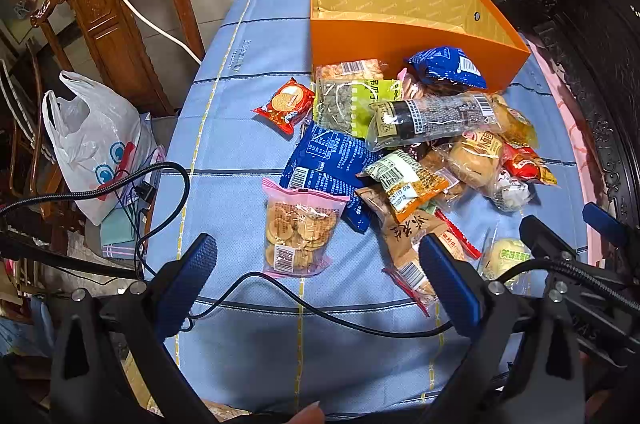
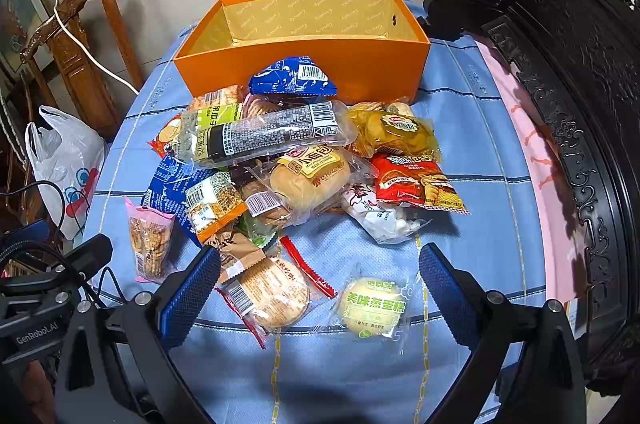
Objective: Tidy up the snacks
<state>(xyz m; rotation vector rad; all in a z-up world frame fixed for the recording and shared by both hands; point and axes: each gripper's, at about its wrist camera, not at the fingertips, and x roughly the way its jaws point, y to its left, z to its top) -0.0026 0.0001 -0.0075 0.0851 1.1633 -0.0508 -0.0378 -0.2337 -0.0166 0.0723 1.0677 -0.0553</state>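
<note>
A: What is sitting nearest the camera?

B: The right gripper (image 2: pixel 320 288) is hovering with its blue fingers (image 2: pixel 192 296) standing wide apart, gripping nothing. Between them a round pastry packet (image 2: pixel 272 292) and a pale steamed cake packet (image 2: pixel 372 306) are lying near the table's near edge. The left gripper (image 1: pixel 316 284) is also hanging with its fingers spread and bare, and a black cable (image 1: pixel 320 312) is running across the blue tablecloth (image 1: pixel 240 143) between them.

A: And the containers?

B: The orange box (image 2: pixel 304 63) is standing open toward the table's far edge, showing only its patterned yellow lining. The snack pile (image 2: pixel 288 159) is lying just in front of it, a blue packet (image 2: pixel 292 77) leaning on its front wall. A pink-edged cookie bag (image 1: pixel 298 228) is lying at the pile's left side.

A: Anything hard to make out?

B: The lower packets are lying half buried under a long clear sleeve (image 2: pixel 272 133). A white plastic bag (image 1: pixel 88 143) is sitting off the table's left edge, its contents not showing.
</note>
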